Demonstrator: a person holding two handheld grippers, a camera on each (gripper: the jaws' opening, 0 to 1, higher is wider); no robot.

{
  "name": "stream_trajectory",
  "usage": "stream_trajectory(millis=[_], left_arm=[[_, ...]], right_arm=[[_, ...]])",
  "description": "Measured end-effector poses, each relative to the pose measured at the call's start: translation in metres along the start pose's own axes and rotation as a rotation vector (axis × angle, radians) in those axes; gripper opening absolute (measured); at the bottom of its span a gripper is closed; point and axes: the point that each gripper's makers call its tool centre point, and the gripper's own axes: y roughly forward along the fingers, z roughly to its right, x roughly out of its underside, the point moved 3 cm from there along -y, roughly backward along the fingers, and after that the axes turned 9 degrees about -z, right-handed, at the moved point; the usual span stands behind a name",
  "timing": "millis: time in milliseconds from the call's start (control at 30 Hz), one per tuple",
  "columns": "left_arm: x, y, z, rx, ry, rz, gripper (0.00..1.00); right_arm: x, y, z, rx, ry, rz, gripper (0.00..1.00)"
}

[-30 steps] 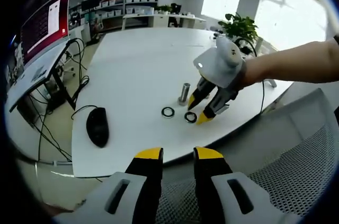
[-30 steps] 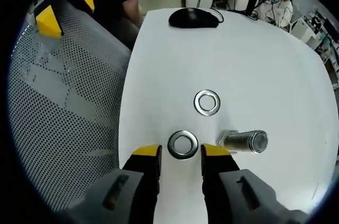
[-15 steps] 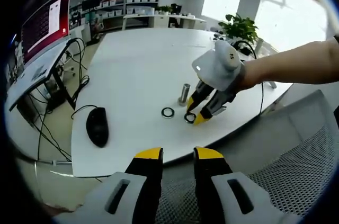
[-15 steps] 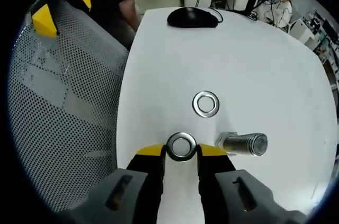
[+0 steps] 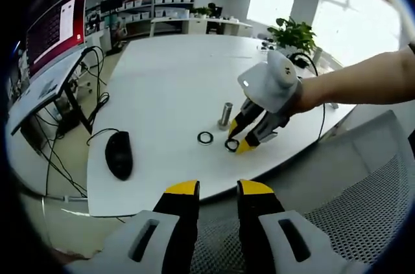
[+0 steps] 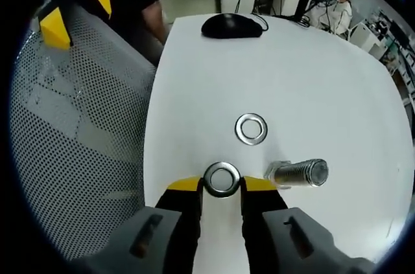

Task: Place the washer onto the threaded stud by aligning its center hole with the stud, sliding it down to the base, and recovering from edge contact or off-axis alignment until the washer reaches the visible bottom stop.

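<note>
My right gripper [image 6: 222, 186] is shut on a steel washer [image 6: 222, 179], its yellow fingertips [image 6: 183, 185] pressing the rim from both sides just above the white table [image 6: 292, 79]. The threaded stud [image 6: 299, 173] stands upright close to the right of that washer. A second washer [image 6: 251, 128] lies flat a little farther out. In the left gripper view, the right gripper [image 5: 237, 142] holds the washer [image 5: 231, 145] at the table's near edge, beside the stud [image 5: 225, 113] and the loose washer [image 5: 205, 137]. My left gripper [image 5: 218, 188] hangs open over a chair, away from the table.
A black mouse [image 5: 119, 154] with its cable lies at the table's left end, also at the far end as the mouse [image 6: 231, 26]. A grey mesh chair back [image 6: 71, 131] borders the table edge. A plant [image 5: 295, 31] and a monitor [image 5: 55, 28] stand beyond.
The right gripper's jaws have moved forward and closed on the near washer, which lay free between them a second ago. The left gripper has not moved.
</note>
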Motion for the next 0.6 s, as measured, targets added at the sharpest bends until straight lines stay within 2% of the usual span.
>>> stream_trajectory(millis=[333, 600], left_arm=[[0.0001, 0.0000, 0.0002, 0.002, 0.003, -0.002, 0.21], [-0.0001, 0.0001, -0.0002, 0.002, 0.004, -0.003, 0.21]], right_arm=[[-0.0003, -0.0044, -0.0025, 0.000, 0.043, 0.013, 0.24], [0.0001, -0.0076, 0.0041, 0.004, 0.066, 0.022, 0.24]])
